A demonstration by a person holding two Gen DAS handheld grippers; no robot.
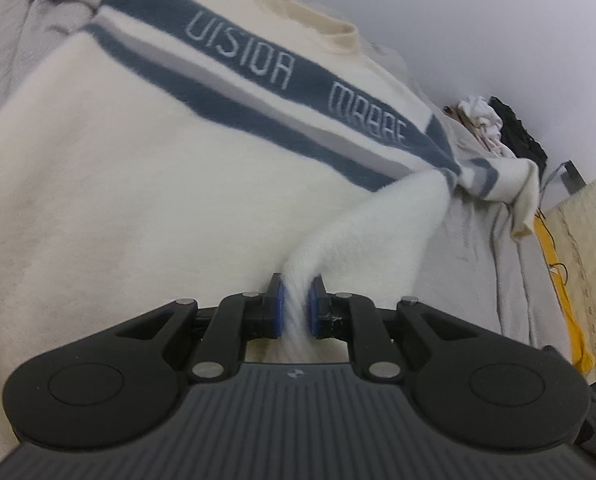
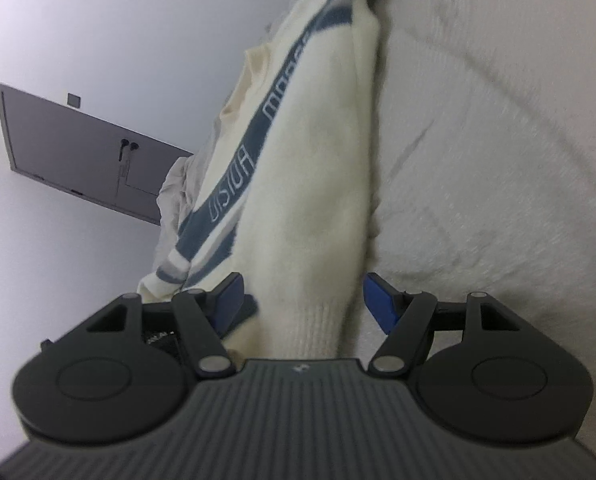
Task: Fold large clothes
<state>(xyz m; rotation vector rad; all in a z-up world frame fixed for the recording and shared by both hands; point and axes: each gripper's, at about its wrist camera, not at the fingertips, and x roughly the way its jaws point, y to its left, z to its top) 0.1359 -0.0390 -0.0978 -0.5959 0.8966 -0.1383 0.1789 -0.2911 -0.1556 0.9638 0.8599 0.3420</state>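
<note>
Between the blue pads of your left tool (image 1: 295, 308) a bunched fold of the cream sweater (image 1: 137, 200) is pinched tight, the jaws nearly together on the cloth. That sweater lies spread across the grey bed cover (image 1: 482, 248), its front up, with a blue band (image 1: 237, 52) carrying pale lettering running across the chest and a narrower grey and blue stripe beside it. From the pinch, the lifted fold rises toward the sleeve (image 1: 510, 188) that hangs over the bed's far edge. Beyond that sleeve you have a pile of white clothes (image 1: 482, 120) against something dark; I cannot tell whether it is a container.

Your right tool (image 2: 302, 300) stands with its jaws wide apart, straddling the sweater's ribbed hem (image 2: 318, 328); neither blue pad presses the knit, so nothing is gripped there. Past the sweater in the right wrist view, a grey panel (image 2: 69, 148) sits on the pale wall (image 2: 97, 20).
</note>
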